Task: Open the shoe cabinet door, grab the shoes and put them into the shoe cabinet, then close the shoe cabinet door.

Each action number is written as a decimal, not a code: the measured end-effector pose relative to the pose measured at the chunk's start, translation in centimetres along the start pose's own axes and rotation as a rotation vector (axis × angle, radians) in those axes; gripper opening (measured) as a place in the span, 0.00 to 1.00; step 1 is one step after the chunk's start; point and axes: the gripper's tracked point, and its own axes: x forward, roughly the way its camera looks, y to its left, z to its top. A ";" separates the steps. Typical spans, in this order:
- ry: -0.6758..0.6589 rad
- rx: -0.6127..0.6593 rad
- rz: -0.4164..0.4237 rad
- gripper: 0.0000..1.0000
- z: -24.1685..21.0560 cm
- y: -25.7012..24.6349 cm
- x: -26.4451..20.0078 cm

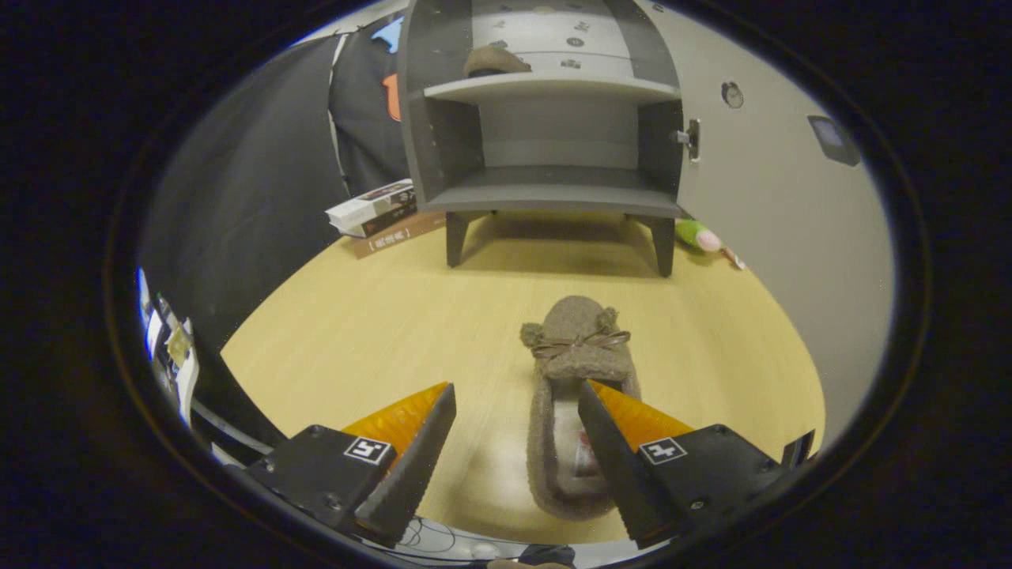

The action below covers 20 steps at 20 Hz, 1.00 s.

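— Where do you stand with the hand-held gripper?

— I have its fingers spread wide apart, gripping nothing. One brown fuzzy slipper lies on the wooden surface, toe with its little bow pointing away from me. The right finger sits over the slipper's opening; the left finger is off to the side over bare wood, so the slipper is not yet properly between them.

— And the cabinet?

— Beyond the slipper, well apart from it, the grey shoe cabinet stands on its short legs with its door swung open to the right. The lower shelf looks bare; on the upper shelf I can see what I take to be the other slipper.

— So what's left?

— I judge the door-opening done and one shoe stowed. I have yet to grasp this one, carry it in, then shut the door. Some books lie left of the cabinet, a small toy to its right.
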 end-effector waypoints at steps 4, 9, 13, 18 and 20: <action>0.031 0.059 -0.007 0.99 0.8 -0.3 3.4; 0.039 0.081 -0.023 0.98 1.7 -0.3 6.4; 0.082 0.095 -0.059 0.81 1.1 -0.7 7.6; 0.097 0.096 -0.085 0.31 1.3 -1.8 7.8; 0.111 0.082 -0.057 0.10 1.3 -1.3 7.4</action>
